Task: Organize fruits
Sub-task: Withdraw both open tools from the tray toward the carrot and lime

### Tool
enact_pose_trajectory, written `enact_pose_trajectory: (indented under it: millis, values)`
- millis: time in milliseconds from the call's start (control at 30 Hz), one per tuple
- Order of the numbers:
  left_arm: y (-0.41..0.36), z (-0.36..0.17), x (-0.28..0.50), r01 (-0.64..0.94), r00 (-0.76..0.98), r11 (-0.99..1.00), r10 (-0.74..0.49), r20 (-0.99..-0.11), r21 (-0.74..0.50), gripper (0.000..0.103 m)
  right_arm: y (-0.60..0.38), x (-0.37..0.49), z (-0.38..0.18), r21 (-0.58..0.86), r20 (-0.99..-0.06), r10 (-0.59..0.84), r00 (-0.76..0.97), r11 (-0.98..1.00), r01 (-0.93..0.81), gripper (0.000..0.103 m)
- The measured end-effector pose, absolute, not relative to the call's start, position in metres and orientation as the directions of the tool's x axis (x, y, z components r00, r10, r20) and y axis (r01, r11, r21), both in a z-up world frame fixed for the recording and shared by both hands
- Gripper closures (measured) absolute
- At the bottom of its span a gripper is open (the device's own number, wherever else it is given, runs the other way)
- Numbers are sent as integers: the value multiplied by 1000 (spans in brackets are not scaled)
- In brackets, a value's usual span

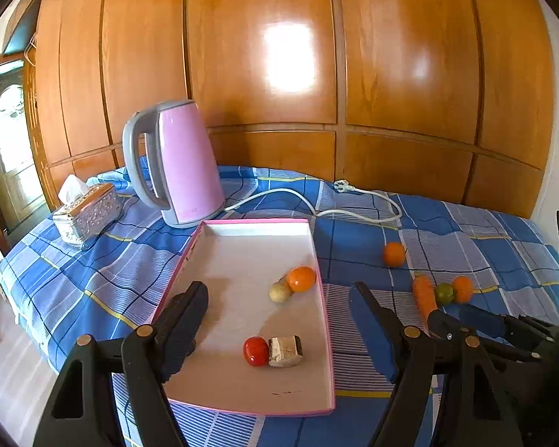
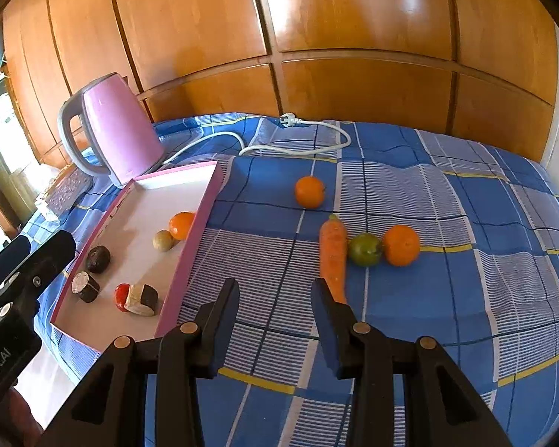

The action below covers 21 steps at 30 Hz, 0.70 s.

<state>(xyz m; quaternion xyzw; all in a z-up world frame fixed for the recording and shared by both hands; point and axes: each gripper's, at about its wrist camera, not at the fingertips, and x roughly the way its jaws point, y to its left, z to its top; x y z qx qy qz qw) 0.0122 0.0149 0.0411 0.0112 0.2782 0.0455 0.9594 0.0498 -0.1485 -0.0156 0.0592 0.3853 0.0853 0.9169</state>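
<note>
A pink-rimmed white tray (image 1: 242, 253) (image 2: 190, 182) lies on the blue checked cloth. In it are an orange (image 1: 301, 278) (image 2: 181, 224), a small potato (image 1: 279, 292) (image 2: 163, 240), a red tomato (image 1: 255, 351) (image 2: 121, 296), a dark-and-white block (image 1: 285, 351) (image 2: 141, 300), a dark avocado (image 2: 98, 258) and a dark cylinder (image 2: 85, 286). On the cloth lie a carrot (image 2: 332, 257) (image 1: 423, 296), a green fruit (image 2: 365, 249) (image 1: 444, 293) and two oranges (image 2: 309, 191) (image 2: 401, 244). My left gripper (image 1: 279, 316) is open and empty over the tray. My right gripper (image 2: 275, 316) is open and empty just before the carrot.
A pink kettle (image 1: 179, 164) (image 2: 111, 130) stands behind the tray, its white cord (image 1: 354, 201) (image 2: 298, 138) trailing across the cloth. A silver tissue box (image 1: 87, 212) sits at the far left. Wooden panels back the table.
</note>
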Motion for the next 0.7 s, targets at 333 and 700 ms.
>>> enact_pose_trajectory:
  millis: [333,700]
  values:
    - [4,37,14,-46,831,998,64,-552,48,23,-166,47,-20,175,-702,176,690,982,-72,63]
    - [-24,15,23,76,789,995,-17,-614,69,23,-202,49,-37,186,-737,123,665,982,23,63]
